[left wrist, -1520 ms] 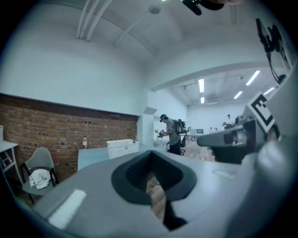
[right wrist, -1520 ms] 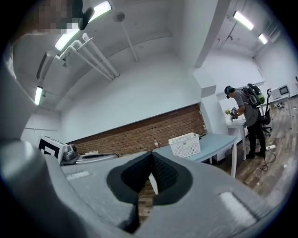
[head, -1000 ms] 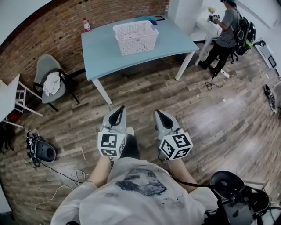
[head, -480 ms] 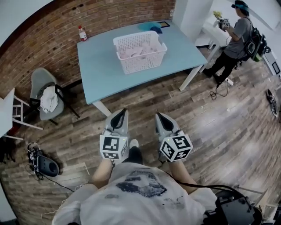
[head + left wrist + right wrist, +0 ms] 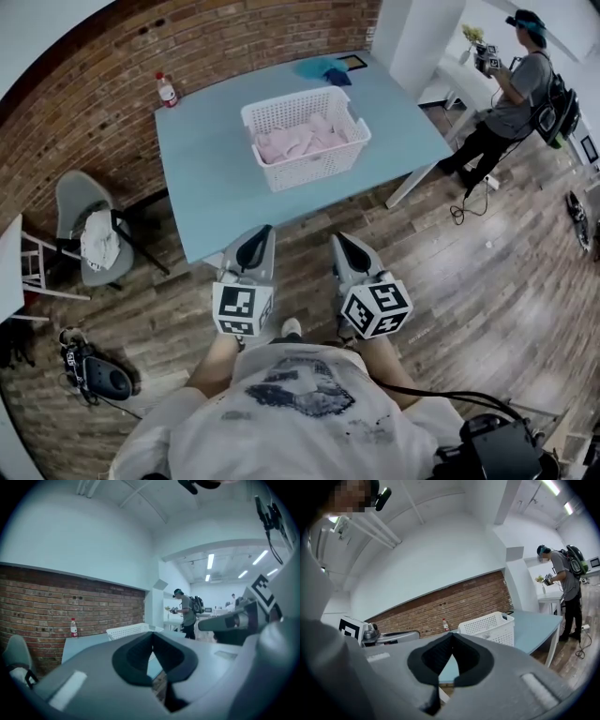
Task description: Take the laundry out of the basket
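Observation:
A white slatted laundry basket (image 5: 307, 137) stands on the light blue table (image 5: 206, 178), with pale pink laundry (image 5: 300, 142) heaped inside it. The basket also shows in the left gripper view (image 5: 129, 631) and the right gripper view (image 5: 490, 626). My left gripper (image 5: 257, 237) and right gripper (image 5: 338, 241) are held side by side over the wooden floor, just short of the table's near edge, pointing at the table. Both are shut with nothing between their jaws (image 5: 152, 634) (image 5: 451, 636).
A bottle with a red cap (image 5: 166, 90) stands at the table's far left corner and blue items (image 5: 323, 68) lie at its far edge. A grey chair (image 5: 89, 234) with cloth on it stands at left. A person with a backpack (image 5: 511, 94) stands at right.
I have walked toward the table with both grippers held in front of me. The table and basket now sit closer and lower in the head view. Both grippers stay shut.

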`<state>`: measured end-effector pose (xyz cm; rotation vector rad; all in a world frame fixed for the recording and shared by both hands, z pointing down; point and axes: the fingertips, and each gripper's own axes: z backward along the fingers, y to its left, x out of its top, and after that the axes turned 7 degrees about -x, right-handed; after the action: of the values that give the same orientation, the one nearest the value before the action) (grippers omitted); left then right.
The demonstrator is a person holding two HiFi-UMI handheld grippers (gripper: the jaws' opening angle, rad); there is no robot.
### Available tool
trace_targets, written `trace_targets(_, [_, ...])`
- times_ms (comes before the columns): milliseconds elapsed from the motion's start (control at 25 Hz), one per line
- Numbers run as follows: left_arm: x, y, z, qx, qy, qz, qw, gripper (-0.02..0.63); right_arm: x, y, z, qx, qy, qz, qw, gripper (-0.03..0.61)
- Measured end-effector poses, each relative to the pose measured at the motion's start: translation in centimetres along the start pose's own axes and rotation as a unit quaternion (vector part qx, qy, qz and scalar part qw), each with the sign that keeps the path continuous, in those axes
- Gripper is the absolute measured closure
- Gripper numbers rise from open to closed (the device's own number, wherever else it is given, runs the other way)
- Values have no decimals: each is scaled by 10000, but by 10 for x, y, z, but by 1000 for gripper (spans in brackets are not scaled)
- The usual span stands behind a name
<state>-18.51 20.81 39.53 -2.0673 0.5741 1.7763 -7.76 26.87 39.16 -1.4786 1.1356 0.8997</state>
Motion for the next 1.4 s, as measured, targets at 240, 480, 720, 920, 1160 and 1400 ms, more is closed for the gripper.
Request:
trace_targets(240, [2, 28, -24, 53, -41, 147, 9999, 623, 16, -16, -34, -125, 31, -64, 9999, 581])
trace_targets(480, [5, 57, -66, 231, -4, 132, 9996, 622, 31, -38, -84, 48, 74, -64, 9999, 581])
trace_targets(720, [1, 98, -121, 610, 189, 136, 9979, 623, 43, -70, -157, 421, 190, -102, 9989, 581])
trace_targets(920, [8, 123, -191, 952, 324, 138, 9948, 623, 63, -118, -220, 764, 329, -176, 9964, 581])
trace_targets(1160, [31, 156, -275, 1418, 416, 183, 9889, 623, 98, -174, -295, 1203, 548, -101, 9912, 581])
trace_targets(1400, [35, 186, -330, 1808, 541, 347, 9814, 623, 119, -210, -353, 1523, 729, -3, 9856, 581])
